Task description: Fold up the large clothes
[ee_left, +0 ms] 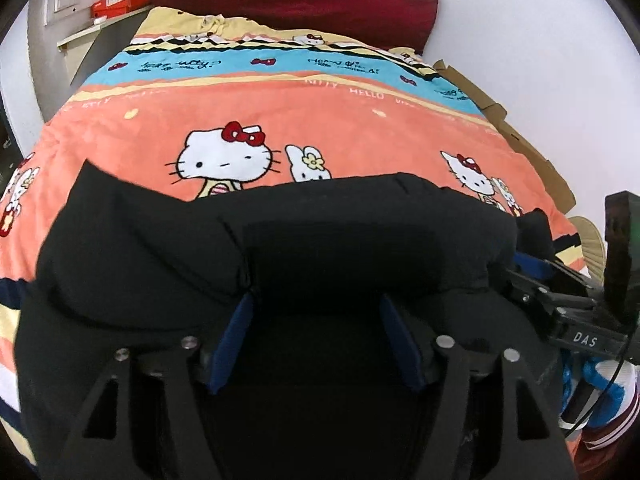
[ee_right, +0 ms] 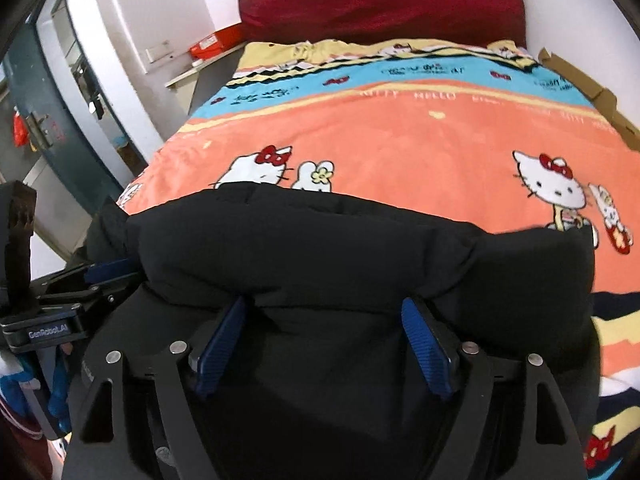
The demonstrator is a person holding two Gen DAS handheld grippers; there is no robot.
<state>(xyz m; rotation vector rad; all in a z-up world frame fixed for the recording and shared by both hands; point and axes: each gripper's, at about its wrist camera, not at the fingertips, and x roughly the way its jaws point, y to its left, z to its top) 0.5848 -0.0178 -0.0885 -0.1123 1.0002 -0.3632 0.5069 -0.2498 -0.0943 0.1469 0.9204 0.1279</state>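
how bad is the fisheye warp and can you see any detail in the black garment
Left wrist view: strong barrel warp, the bedspread bulges and the corners vignette; the black garment is nearly featureless. Right wrist view: the same warp bends the door; garment seams show faintly; the tongs look slightly soft.

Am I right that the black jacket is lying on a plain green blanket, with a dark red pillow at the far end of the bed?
Not quite. The blanket is orange with cartoon cat prints and a blue band, not plain green, as the right wrist view shows. The black jacket does lie on it, and a dark red pillow is at the far end.
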